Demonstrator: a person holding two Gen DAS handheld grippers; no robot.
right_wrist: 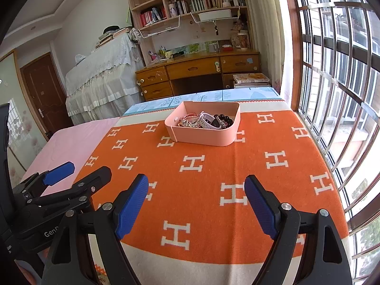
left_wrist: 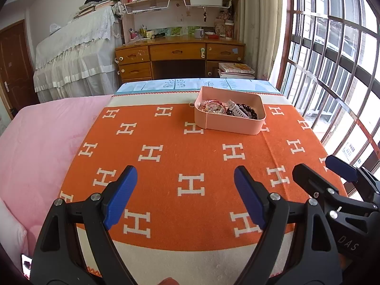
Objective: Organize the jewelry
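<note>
A pink tray (right_wrist: pixel 204 133) of jewelry (right_wrist: pixel 204 120) is being carried near the bed's far edge on an orange blanket (right_wrist: pixel 201 190); the left gripper (left_wrist: pixel 185 185) and right gripper (right_wrist: pixel 197 194) are being held with jaws open, empty, side by side.

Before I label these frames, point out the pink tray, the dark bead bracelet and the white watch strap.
pink tray (left_wrist: pixel 228 124), left wrist view, near wall.
dark bead bracelet (left_wrist: pixel 247 111), left wrist view, beads on its right side.
white watch strap (right_wrist: pixel 206 121), right wrist view, middle of strap.
</note>
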